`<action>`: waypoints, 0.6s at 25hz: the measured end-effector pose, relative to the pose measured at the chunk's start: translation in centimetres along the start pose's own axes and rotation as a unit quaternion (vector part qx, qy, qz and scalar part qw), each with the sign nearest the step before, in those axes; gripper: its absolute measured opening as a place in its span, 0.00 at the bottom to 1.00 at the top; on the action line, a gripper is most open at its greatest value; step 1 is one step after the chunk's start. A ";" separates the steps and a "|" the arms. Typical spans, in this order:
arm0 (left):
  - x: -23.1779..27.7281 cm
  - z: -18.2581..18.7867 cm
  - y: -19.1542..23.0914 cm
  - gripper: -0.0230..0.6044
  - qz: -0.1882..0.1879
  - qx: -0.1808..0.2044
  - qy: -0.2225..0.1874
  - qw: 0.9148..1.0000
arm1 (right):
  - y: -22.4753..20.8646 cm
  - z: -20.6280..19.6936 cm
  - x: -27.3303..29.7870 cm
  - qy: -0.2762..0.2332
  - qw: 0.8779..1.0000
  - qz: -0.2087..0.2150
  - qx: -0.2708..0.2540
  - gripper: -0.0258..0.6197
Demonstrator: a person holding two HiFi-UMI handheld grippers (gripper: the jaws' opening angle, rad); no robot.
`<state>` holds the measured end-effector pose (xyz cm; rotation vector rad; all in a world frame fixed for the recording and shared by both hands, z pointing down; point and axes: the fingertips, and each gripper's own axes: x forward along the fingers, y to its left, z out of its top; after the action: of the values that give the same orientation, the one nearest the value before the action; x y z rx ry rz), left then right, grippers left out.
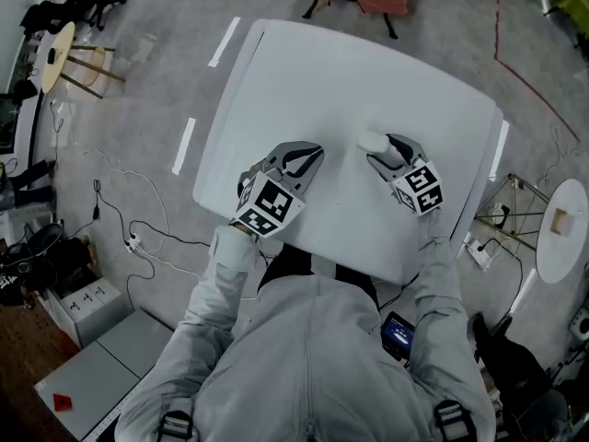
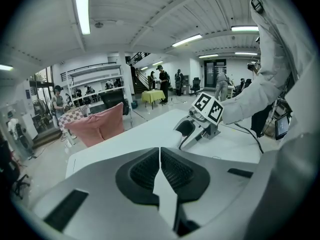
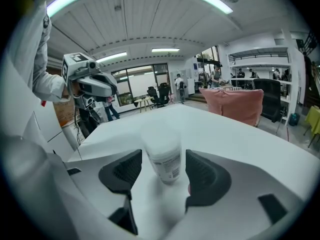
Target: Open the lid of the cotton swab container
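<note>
The cotton swab container point(image 3: 162, 156) stands upright on the white table point(image 1: 304, 72), near its middle. Its top is blurred in the right gripper view, so the lid's seating cannot be made out, and its label is unreadable. The right gripper point(image 1: 385, 147) reaches in from 5 o'clock, jaws spread either side of the container and seemingly just clear of it. It hides part of the container from above. At 8 o'clock, well apart, the left gripper point(image 2: 160, 154) has its jaws pressed together on nothing.

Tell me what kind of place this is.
Probably an open-plan lab or workshop hall. It has long ceiling strip lights, a tall shelving rack against the far wall, loose cables trailing over the grey floor, and a white work table.
</note>
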<state>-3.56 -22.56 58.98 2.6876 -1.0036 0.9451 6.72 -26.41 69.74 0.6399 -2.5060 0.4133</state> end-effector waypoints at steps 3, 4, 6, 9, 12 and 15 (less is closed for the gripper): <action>-0.1 0.0 0.2 0.07 0.001 -0.001 0.002 1.000 | -0.1 0.2 0.6 0.001 1.000 0.003 -0.003 0.45; -0.1 0.0 0.1 0.07 0.001 0.000 0.003 1.000 | -0.1 0.2 0.8 0.002 1.000 0.004 -0.003 0.45; -0.1 0.0 0.1 0.07 0.000 0.001 0.004 1.000 | -0.2 0.1 1.1 0.004 1.000 0.004 -0.003 0.45; 0.0 -0.3 0.3 0.07 0.000 0.000 0.005 1.000 | -0.4 -0.5 1.7 0.012 1.000 -0.004 -0.007 0.45; -0.2 -0.6 0.8 0.07 0.003 -0.004 0.005 1.000 | -0.4 -0.6 2.0 0.014 1.000 -0.012 -0.016 0.45; -0.4 -0.7 1.2 0.07 0.006 -0.007 0.005 1.000 | -0.3 -0.5 2.0 0.013 1.000 -0.013 -0.023 0.45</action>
<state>-4.92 -23.05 59.20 2.6671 -1.0208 0.9481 5.61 -27.18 71.32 0.6455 -2.4722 0.3512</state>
